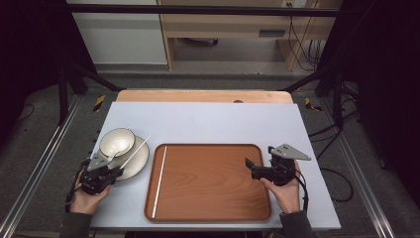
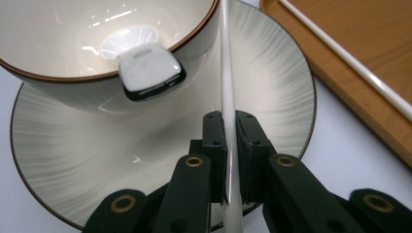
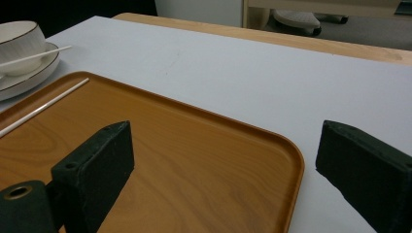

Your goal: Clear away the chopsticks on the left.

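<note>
Pale grey rectangular tabletop (image 1: 208, 121) on a wooden base. Directly on it: brown wooden tray (image 1: 213, 183) centre, grey-streaked ceramic plate (image 1: 139, 161) left, apparently just beside tray.

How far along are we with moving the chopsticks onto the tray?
Done: one chopstick already lies along the left side of the tray. In hand: the left gripper is shut on the second chopstick, over the plate beside the bowl. Left: carrying it to the tray. The right gripper waits open above the tray.
</note>
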### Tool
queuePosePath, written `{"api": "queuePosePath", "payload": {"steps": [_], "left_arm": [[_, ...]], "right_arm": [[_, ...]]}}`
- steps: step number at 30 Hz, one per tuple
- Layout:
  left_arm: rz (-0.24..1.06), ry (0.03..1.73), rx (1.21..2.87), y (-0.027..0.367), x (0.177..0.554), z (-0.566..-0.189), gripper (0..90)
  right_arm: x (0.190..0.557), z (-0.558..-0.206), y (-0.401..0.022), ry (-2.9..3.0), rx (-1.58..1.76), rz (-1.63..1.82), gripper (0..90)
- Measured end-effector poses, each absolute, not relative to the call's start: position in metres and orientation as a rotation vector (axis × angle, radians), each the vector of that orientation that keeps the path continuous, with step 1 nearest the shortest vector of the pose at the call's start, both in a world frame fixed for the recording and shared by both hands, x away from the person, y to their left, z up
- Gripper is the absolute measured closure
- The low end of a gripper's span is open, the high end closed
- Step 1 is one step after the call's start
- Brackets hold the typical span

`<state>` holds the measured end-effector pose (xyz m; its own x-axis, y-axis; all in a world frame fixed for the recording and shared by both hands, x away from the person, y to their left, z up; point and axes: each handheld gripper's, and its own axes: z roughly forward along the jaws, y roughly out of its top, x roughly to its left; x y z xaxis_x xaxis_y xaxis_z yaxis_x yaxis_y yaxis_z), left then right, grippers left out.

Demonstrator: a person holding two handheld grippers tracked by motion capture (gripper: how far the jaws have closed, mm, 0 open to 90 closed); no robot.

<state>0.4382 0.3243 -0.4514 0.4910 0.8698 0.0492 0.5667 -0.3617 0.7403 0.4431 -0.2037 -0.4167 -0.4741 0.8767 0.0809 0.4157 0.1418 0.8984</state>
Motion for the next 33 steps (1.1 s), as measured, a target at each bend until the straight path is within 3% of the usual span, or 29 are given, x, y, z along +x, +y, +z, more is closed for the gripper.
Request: {"api": "queuePosePath", "payload": {"steps": [33], "left_arm": [[0.660,1.238,1.844,0.257,0.393,-0.430,83.5]], "right_arm": [[0.444,-0.418,-0.207,1.945,1.244,1.295,6.7]]}}
